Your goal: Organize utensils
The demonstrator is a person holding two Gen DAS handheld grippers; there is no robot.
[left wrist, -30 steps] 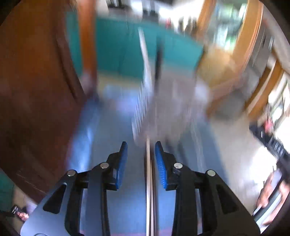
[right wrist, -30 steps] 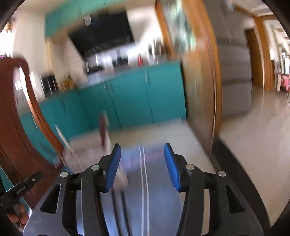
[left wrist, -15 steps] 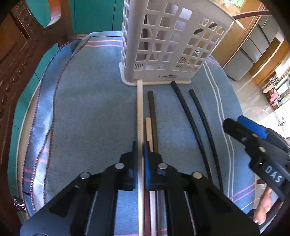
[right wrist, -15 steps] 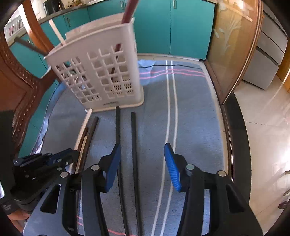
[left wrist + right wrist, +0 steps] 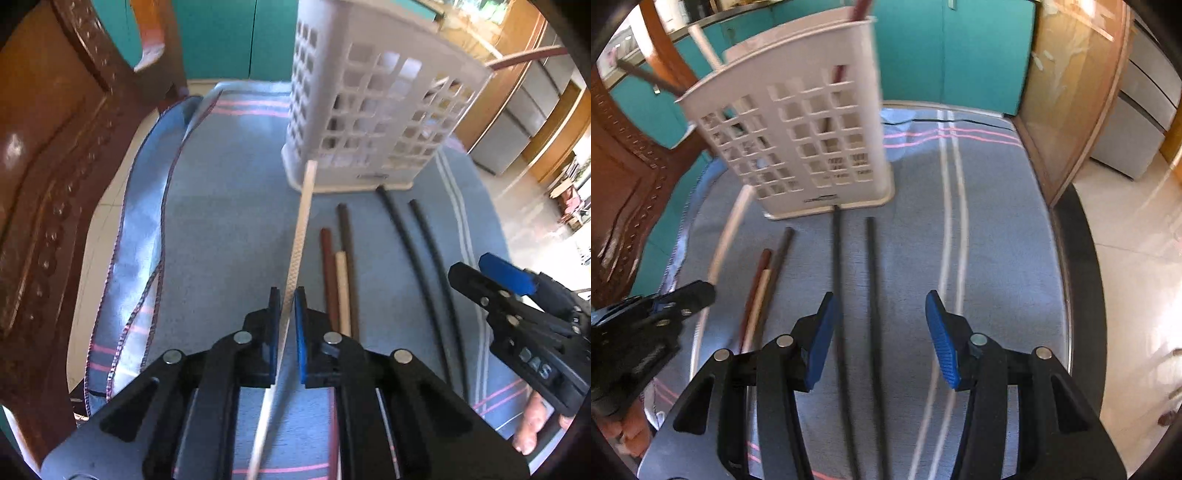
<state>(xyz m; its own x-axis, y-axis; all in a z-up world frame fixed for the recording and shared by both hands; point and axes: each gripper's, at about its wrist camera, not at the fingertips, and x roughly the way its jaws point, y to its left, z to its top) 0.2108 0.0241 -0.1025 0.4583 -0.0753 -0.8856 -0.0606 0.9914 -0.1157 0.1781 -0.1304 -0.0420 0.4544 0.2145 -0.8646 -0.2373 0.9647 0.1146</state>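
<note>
My left gripper (image 5: 286, 306) is shut on a white chopstick (image 5: 299, 236) and holds it tilted, its tip raised toward the white slotted utensil basket (image 5: 373, 110). The basket (image 5: 798, 140) stands on the blue cloth and holds several sticks. Brown and cream chopsticks (image 5: 341, 273) and two black chopsticks (image 5: 424, 258) lie on the cloth in front of it. My right gripper (image 5: 882, 332) is open and empty above the black chopsticks (image 5: 836, 277). It also shows at the right of the left wrist view (image 5: 509, 288).
A blue striped cloth (image 5: 990, 240) covers the round table. A carved wooden chair back (image 5: 48, 166) stands close on the left. Teal cabinets (image 5: 979, 48) are behind, with a wooden glass panel (image 5: 1071, 92) on the right.
My left gripper has lifted the white chopstick off the cloth, its far tip now raised against the basket. The right gripper has moved a little closer to the basket, still open.
</note>
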